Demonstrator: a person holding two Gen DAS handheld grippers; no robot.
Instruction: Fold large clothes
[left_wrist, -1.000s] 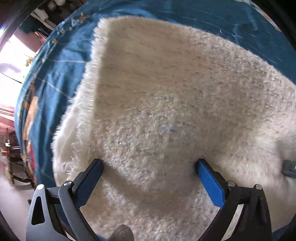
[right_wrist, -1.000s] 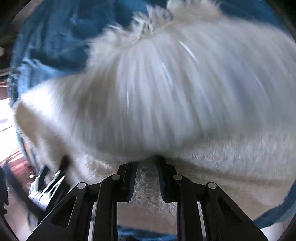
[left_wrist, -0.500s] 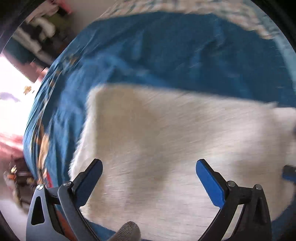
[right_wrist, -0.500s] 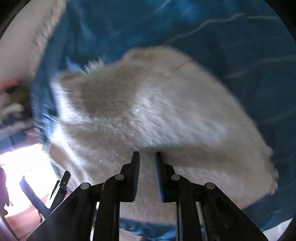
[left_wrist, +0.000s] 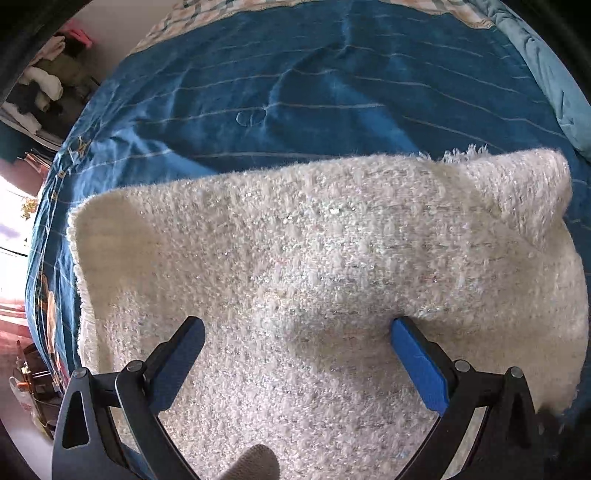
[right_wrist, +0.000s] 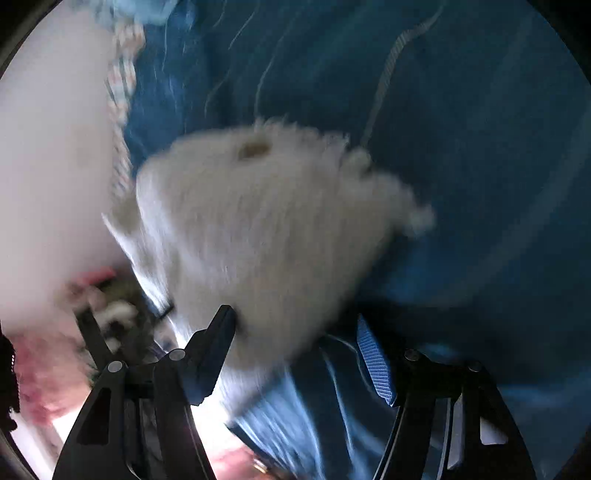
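A fluffy cream-white garment (left_wrist: 314, 266) lies folded on a blue striped bedspread (left_wrist: 314, 85). Its right corner is curled over. My left gripper (left_wrist: 295, 332) is open, its blue-padded fingers (left_wrist: 419, 360) spread just above the garment's near part. In the right wrist view the garment (right_wrist: 258, 229) is blurred by motion. My right gripper (right_wrist: 295, 332) is open and holds nothing; its left finger touches the garment's near edge.
The bed's left edge (left_wrist: 48, 229) drops to a floor with furniture and bright window light. A patterned border and lighter blue bedding (left_wrist: 546, 62) lie at the far right. Shelves with clothes (left_wrist: 44, 85) stand at the upper left.
My right gripper let go of the garment and opened wide, moving off with fast motion. My left gripper pulled back, so more bedspread shows beyond the garment.
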